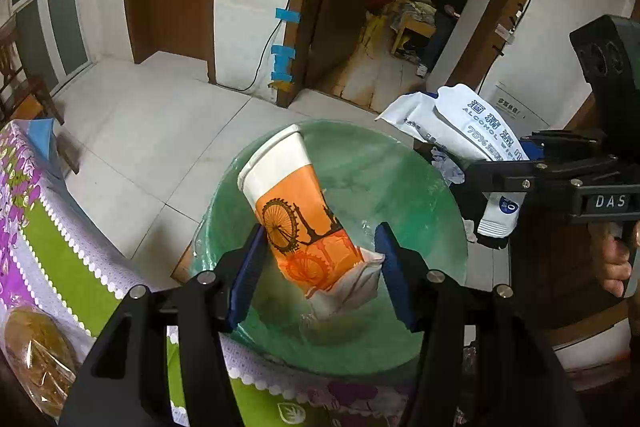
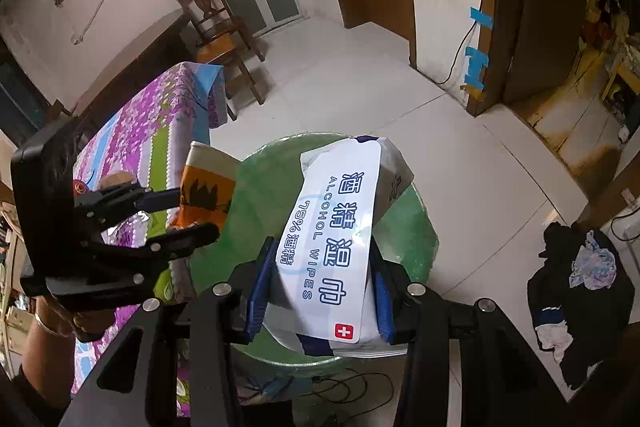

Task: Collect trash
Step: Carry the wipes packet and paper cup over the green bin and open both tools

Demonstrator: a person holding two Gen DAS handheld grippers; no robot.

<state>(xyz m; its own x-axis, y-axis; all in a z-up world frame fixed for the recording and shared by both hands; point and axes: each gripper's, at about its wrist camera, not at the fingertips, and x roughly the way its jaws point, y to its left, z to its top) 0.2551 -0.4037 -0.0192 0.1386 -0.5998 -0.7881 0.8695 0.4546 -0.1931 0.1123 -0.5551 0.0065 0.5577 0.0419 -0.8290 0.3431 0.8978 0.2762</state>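
Tongs, two: left (image 1: 320, 267) grips one cup (image 1: 296, 211), right (image 2: 320, 283) grips one wipes pack (image 2: 340, 239).

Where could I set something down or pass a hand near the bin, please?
Free: the tablecloth between the wrapped bread and the bin; the floor tiles beyond the bin. Crowded: above the bin, where the left gripper holds the cup and the right gripper the wipes.
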